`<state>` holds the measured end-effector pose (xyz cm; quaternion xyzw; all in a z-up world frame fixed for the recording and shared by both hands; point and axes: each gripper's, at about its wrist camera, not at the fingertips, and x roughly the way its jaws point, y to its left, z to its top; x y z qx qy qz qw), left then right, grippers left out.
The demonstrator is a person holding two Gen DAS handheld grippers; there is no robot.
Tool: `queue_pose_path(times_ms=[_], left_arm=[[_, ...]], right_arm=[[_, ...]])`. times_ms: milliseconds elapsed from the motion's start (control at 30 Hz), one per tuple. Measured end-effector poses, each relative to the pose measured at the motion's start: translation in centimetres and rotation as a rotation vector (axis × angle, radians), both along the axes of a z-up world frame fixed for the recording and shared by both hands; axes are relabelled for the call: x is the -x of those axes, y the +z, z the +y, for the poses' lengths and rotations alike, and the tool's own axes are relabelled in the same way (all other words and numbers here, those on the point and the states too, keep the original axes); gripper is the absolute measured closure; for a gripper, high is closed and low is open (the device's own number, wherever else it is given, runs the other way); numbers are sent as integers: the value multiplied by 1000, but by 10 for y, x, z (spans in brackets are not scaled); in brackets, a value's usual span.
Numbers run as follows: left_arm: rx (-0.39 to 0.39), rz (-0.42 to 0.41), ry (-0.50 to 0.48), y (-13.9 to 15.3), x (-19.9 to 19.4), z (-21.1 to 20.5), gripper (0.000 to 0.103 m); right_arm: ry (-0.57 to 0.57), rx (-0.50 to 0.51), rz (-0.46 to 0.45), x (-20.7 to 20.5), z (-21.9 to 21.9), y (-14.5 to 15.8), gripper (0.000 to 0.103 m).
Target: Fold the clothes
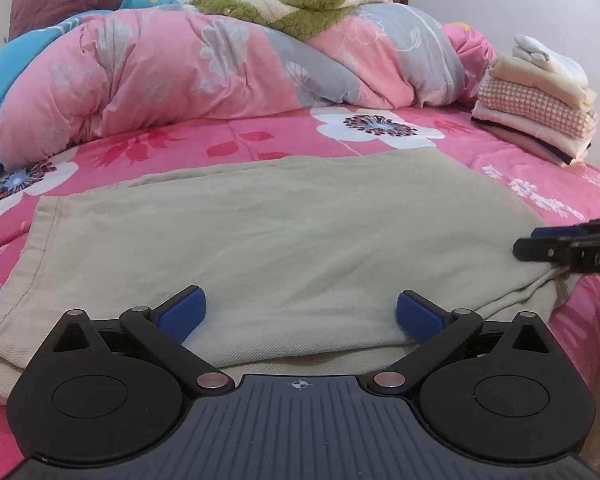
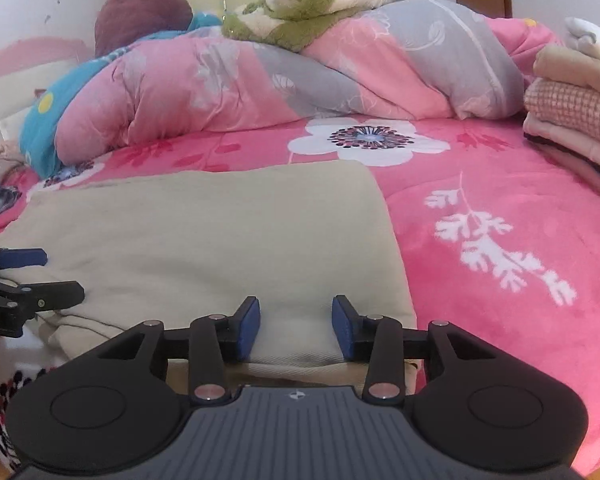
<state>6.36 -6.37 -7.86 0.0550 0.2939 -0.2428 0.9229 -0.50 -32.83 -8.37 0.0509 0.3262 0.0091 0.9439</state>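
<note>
Two grippers are working the near hem of the beige garment [image 1: 284, 232], which is lying folded flat on the pink floral bedspread [image 1: 260, 136]. Nearest, the left gripper [image 1: 300, 316] is standing wide apart over the fold, pinching nothing. The right gripper [image 2: 296, 328] is sitting part-spread, cloth between its pads but apparently unpressed, probably releasing a finished fold. Farther, at two o'clock, the stack of folded clothes [image 1: 536, 100] is waiting, likely the destination. At twelve o'clock the rolled quilt [image 1: 220, 72] is hiding whatever lies behind; the garment's type is staying unclear.
</note>
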Motion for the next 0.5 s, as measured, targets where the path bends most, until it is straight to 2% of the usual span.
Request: queue_pose_path(times_ms=[167, 267, 333, 400, 500], left_arm=[[4, 3, -5, 0, 0, 2, 0], [8, 2, -10, 0, -1, 3, 0], [11, 4, -15, 0, -1, 4, 0], [16, 5, -18, -1, -2, 5, 0], [16, 3, -19, -1, -2, 5, 0]], right_arm=[[-45, 17, -48, 6, -6, 18, 60], [-40, 30, 23, -3, -15, 5, 55], [-23, 23, 36, -7, -19, 4, 55], [-40, 32, 25, -13, -21, 17, 55], [-39, 17, -45, -24, -25, 36, 55]])
